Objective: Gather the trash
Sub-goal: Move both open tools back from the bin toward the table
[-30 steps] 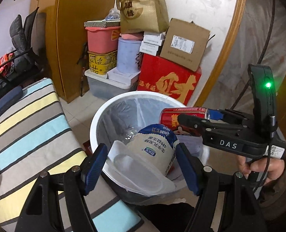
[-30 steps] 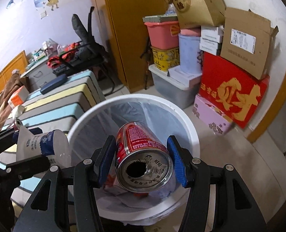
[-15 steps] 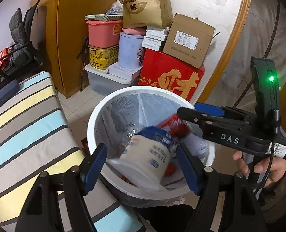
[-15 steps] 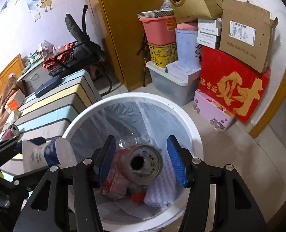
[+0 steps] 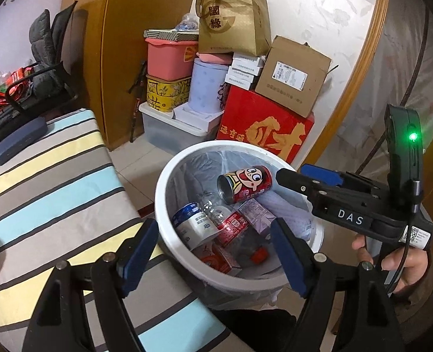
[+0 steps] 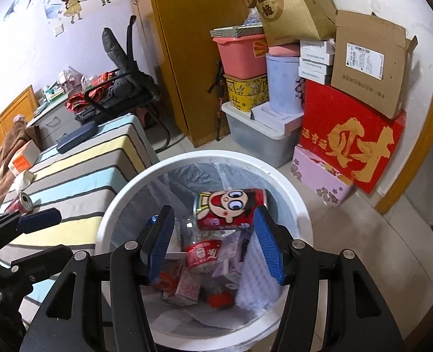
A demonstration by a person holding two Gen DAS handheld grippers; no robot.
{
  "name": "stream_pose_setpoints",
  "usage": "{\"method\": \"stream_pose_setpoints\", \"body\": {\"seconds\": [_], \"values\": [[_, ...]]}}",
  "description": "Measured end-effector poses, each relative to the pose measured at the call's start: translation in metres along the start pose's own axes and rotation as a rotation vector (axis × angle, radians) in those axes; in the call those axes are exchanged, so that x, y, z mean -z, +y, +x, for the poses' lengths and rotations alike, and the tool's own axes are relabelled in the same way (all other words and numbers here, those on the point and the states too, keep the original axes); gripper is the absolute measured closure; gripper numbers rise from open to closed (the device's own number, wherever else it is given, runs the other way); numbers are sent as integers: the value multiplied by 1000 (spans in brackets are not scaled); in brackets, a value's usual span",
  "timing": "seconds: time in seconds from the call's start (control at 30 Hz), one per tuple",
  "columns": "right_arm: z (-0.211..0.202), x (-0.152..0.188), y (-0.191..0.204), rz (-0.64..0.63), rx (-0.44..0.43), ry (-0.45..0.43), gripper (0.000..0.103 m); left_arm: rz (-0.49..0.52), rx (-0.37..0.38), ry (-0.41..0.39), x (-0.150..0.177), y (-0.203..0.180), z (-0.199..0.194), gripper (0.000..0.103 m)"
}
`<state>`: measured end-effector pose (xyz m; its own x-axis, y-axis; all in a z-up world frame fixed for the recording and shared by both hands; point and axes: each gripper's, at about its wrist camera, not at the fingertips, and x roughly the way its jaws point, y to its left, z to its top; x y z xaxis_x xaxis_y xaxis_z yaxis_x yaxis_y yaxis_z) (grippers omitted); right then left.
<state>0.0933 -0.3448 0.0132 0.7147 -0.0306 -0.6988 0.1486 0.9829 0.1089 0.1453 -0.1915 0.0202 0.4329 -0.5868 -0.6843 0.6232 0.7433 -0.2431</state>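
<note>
A white bin (image 5: 163,205) (image 6: 289,193) lined with a clear bag holds several pieces of trash. A red can with a cartoon face (image 5: 245,183) (image 6: 231,208) lies on top, and a white and blue milk container (image 5: 194,224) rests against the near wall. My left gripper (image 5: 213,252) hovers over the near rim with its jaws opening and nothing between them. My right gripper (image 6: 213,234) (image 5: 319,182) stands open above the bin, also empty. The left gripper (image 6: 37,217) shows at the left edge of the right wrist view. Another can (image 6: 23,202) lies on the striped table.
The striped table (image 5: 55,182) borders the bin on the left, with a dark case (image 5: 20,143) on it. Stacked boxes and tubs (image 5: 263,129) stand against the wall behind the bin. A person's hand (image 5: 407,261) holds the right gripper. A chair (image 6: 122,85) stands beyond the table.
The milk container dropped out of my left gripper into the bin. The red can dropped out of my right gripper and now lies on top of the trash. Both grippers are empty.
</note>
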Motion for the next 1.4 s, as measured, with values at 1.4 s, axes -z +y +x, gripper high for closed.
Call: {"method": "stream_pose_setpoints", "body": {"seconds": [1.4], "values": [[11, 17, 181, -123, -264, 7, 45, -253, -387, -200, 66, 194, -162, 23]]}}
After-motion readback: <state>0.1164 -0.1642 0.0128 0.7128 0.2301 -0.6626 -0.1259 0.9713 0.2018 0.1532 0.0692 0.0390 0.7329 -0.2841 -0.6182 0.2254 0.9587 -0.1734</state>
